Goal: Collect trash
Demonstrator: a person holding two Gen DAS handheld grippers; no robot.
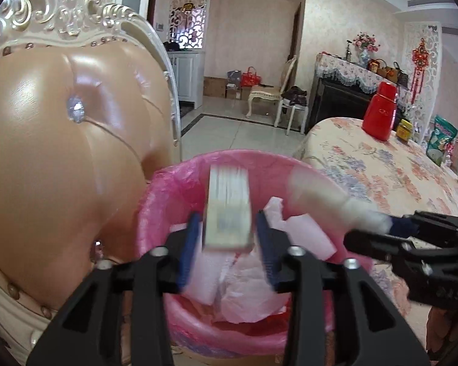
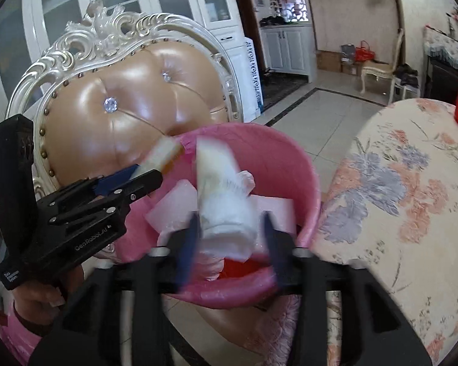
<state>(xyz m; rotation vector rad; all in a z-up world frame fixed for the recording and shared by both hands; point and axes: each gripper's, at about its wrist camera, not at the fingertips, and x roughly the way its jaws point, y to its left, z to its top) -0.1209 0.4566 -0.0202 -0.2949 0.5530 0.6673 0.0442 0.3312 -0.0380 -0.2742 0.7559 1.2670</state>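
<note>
Your two grippers sit over the pink-lined trash bin [image 1: 174, 189], which stands on the seat of the ornate tan chair [image 1: 61, 140]. The chair's padded back rises close behind the bin's rim from about 9 to 11 o'clock in the left wrist view, so there is little room that way. At 2 to 3 o'clock the edge of the floral-clothed table [image 1: 381, 164] curves in just beside the bin; a red bottle [image 1: 380, 111] stands further back on it. Straight ahead at 12 o'clock, beyond the far rim, the tiled floor [image 1: 244, 128] lies open.

Your left gripper [image 1: 227, 235] stands partly open. A flat, pale, blurred carton [image 1: 227, 210] lies between the blue pads, with a gap showing on each side of it, above the bin's opening. White foam pieces [image 1: 305, 238] and crumpled white plastic already lie inside the bin below it.

Your right gripper [image 2: 229, 235] is also parted, wider than the thing between the pads: a blurred white wad of wrapping [image 2: 226, 204], clear of both pads and over the bin's middle. In the right wrist view the left gripper reaches in from 9 o'clock, with the carton's end at the bin's near-left rim.
</note>
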